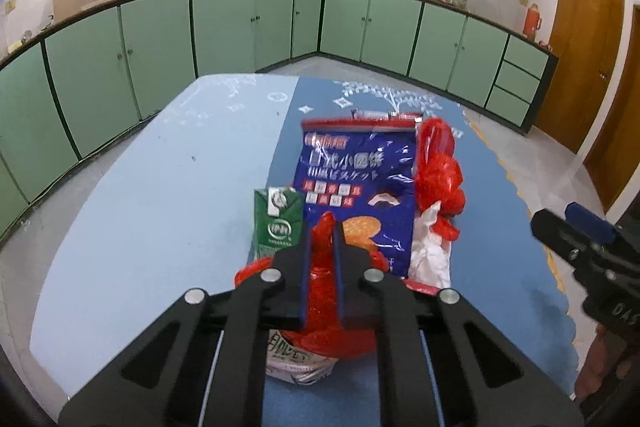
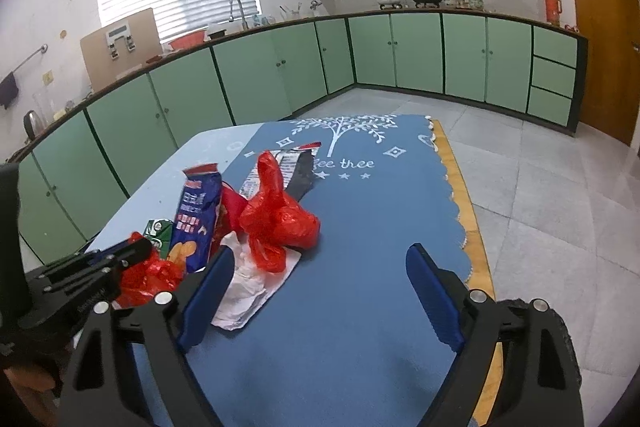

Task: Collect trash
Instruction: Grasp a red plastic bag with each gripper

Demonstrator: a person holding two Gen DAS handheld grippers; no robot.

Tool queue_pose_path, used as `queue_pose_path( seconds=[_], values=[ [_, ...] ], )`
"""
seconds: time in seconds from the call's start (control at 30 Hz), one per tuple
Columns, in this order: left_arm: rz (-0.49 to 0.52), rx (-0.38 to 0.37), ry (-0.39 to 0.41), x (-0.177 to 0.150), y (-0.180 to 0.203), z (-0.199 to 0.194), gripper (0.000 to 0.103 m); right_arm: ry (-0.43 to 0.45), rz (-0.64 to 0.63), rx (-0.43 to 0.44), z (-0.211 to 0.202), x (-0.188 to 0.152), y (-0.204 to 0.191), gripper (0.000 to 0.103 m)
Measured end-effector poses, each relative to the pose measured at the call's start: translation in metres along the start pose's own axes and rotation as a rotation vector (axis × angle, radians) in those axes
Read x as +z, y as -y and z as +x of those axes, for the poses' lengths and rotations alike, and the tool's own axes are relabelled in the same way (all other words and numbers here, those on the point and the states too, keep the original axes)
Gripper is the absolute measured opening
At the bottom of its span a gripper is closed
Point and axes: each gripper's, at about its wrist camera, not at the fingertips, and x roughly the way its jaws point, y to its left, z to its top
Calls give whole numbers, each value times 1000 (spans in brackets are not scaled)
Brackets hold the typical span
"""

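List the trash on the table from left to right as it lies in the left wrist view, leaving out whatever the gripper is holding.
green drink carton → blue biscuit bag → crumpled white paper → bunched red plastic bag

**Red, blue and green on a blue worktop**

The worktop [image 2: 360, 307] wears a mid-blue cloth with a white tree, stars and lettering; its right edge is scalloped in yellow, and its left part is paler blue [image 1: 160, 187]. The plastic bag [image 2: 280, 219] is bright, shiny red. The snack packet [image 1: 356, 179] is deep blue with a red top strip, white and pink lettering, and orange round biscuits printed near its base. The small carton [image 1: 278, 223] is green with a white emblem. The crumpled paper [image 2: 244, 291] is white. Each hand-held gripper is black with blue pads: the left [image 1: 322, 247] and the right [image 2: 320, 291]. The far cabinets [image 2: 416, 51] are mint green with dark trim; the door [image 2: 600, 27] is orange-brown.
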Motion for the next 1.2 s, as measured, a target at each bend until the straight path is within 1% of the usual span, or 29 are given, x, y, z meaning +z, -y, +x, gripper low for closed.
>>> queue_pose_path(
  seconds=[0.23, 0.43, 0.6, 0.73, 0.9, 0.97, 1.03, 1.07, 1.13, 1.17, 1.2],
  values=[
    [1, 2, 76, 19, 2, -19, 4, 38, -7, 13, 3, 14, -8, 85],
    [-10, 3, 114, 29, 0, -25, 4, 62, -11, 16, 10, 25, -14, 85],
    [-25, 16, 134, 37, -10, -20, 4, 63, -16, 14, 30, 32, -22, 83],
    [-30, 18, 133, 44, -14, -10, 4, 44, -24, 8, 52, 35, -29, 80],
    [-47, 4, 112, 50, -22, 3, 3, -17, -23, -5, 86, 34, -34, 75],
    [-52, -2, 110, 50, -24, 4, 3, -50, -26, -5, 98, 33, -35, 69],
    [-55, -7, 107, 50, -25, 6, 3, -91, -17, 4, 109, 32, -34, 55],
    [-56, -9, 104, 50, -26, 7, 3, -108, -11, 15, 114, 31, -33, 50],
    [-58, -12, 99, 50, -27, 9, 3, -132, -12, 36, 118, 30, -34, 32],
    [-60, -13, 97, 50, -28, 9, 3, -133, -22, 33, 118, 30, -35, 31],
    [-62, -14, 96, 50, -29, 9, 3, -130, -34, 33, 116, 30, -37, 26]
  ],
)
